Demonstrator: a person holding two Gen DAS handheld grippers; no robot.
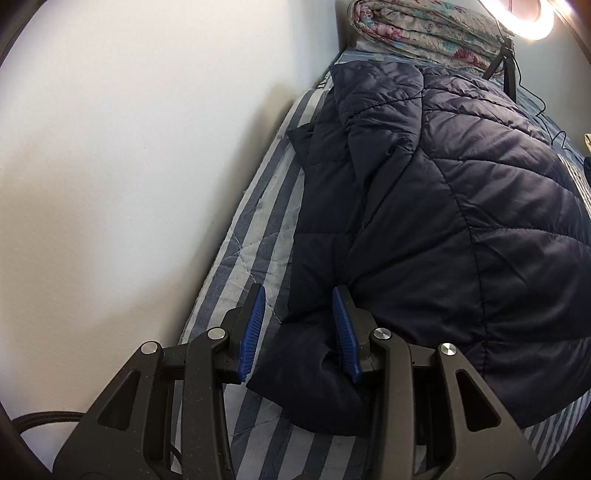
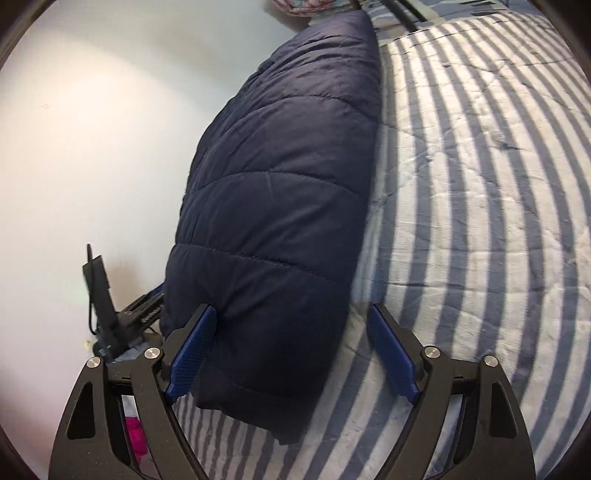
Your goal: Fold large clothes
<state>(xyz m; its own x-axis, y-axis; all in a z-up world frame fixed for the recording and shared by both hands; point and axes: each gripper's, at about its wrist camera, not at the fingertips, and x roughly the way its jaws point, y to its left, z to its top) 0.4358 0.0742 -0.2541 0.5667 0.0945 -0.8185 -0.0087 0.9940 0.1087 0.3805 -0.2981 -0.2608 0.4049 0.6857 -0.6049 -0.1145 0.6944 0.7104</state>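
A navy quilted puffer jacket (image 1: pixel 461 206) lies along the striped bed (image 1: pixel 258 240), close to the wall. My left gripper (image 1: pixel 298 295) is low over its near end. A bulging fold of the jacket (image 1: pixel 306 373) fills the space deep between the blue pads, which press on it. The left fingertip (image 1: pixel 258 295) stands clear over the sheet. In the right wrist view the jacket (image 2: pixel 280 184) runs away from me as a long padded roll. My right gripper (image 2: pixel 291 308) is open wide around its near end. The left pad (image 2: pixel 195 350) touches the fabric and the right pad (image 2: pixel 395 354) is over bare sheet.
White wall (image 1: pixel 129 166) borders the bed on the left. A folded floral quilt (image 1: pixel 424 33), a lit ring light (image 1: pixel 532 22) on a black tripod (image 1: pixel 502 62) and a thin cable sit at the far end. A black device with a cable (image 2: pixel 107 314) stands beside the jacket. Wide striped sheet (image 2: pixel 480 184) lies to the right.
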